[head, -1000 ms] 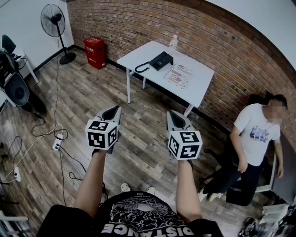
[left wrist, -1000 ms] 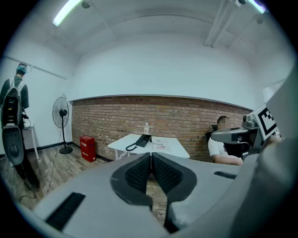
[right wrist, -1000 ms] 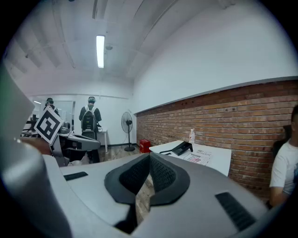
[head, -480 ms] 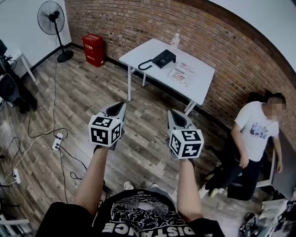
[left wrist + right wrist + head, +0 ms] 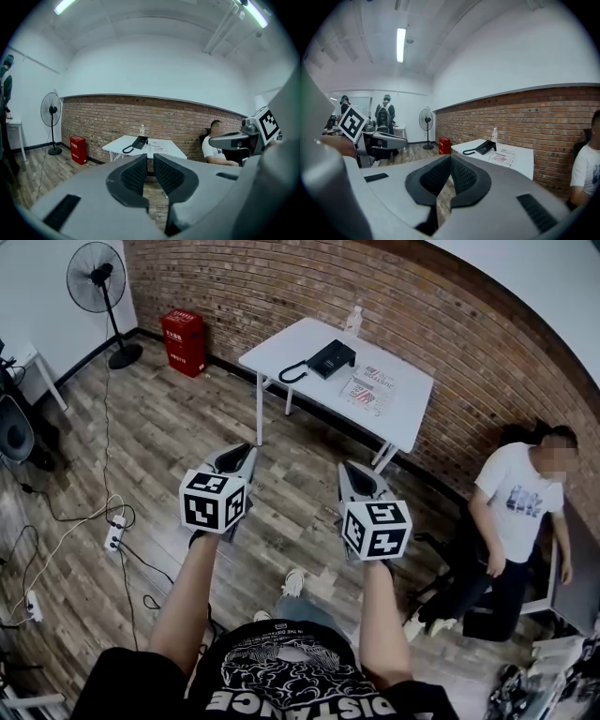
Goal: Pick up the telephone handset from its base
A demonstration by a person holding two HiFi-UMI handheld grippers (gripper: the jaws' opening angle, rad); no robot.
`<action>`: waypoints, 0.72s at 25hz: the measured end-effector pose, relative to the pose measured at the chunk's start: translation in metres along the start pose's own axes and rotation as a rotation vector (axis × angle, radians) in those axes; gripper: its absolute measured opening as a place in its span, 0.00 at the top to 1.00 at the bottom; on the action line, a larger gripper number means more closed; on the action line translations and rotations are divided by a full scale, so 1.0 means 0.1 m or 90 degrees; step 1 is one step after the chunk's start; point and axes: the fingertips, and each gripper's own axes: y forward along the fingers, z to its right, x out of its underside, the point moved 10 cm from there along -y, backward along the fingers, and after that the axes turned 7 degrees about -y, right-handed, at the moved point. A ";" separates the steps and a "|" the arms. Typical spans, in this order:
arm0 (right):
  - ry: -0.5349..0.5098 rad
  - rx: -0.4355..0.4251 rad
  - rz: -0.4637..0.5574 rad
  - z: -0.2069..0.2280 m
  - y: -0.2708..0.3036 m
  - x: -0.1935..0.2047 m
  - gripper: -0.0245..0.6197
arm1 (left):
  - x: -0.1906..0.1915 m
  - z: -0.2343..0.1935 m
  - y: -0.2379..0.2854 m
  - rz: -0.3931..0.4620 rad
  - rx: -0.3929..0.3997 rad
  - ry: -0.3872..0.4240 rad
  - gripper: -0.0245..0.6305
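A black telephone [image 5: 329, 358], its handset resting on the base and a coiled cord at its left, stands on a white table [image 5: 281, 345] by the brick wall. It also shows small and far off as the telephone [image 5: 139, 142] in the left gripper view and the telephone [image 5: 486, 147] in the right gripper view. My left gripper [image 5: 243, 454] and right gripper [image 5: 352, 469] hover side by side above the wooden floor, well short of the table, pointing toward it. The left gripper [image 5: 150, 157] is just opening to a thin slit, empty. The right gripper [image 5: 450, 158] is shut, empty.
A water bottle [image 5: 353, 322] and papers [image 5: 366, 390] share the table. A person sits on a chair [image 5: 518, 512] at the right. A standing fan [image 5: 97, 282] and red box [image 5: 182, 334] are at the back left. Cables and a power strip [image 5: 116, 537] lie on the floor.
Both grippers have edged forward toward the table together, and the room has shifted in view. One shoe now shows stepping out on the floor between my arms.
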 end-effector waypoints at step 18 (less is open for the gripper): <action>0.036 -0.020 0.012 0.66 1.29 -0.03 0.96 | -0.38 -0.52 1.24 -0.024 -0.002 0.031 0.79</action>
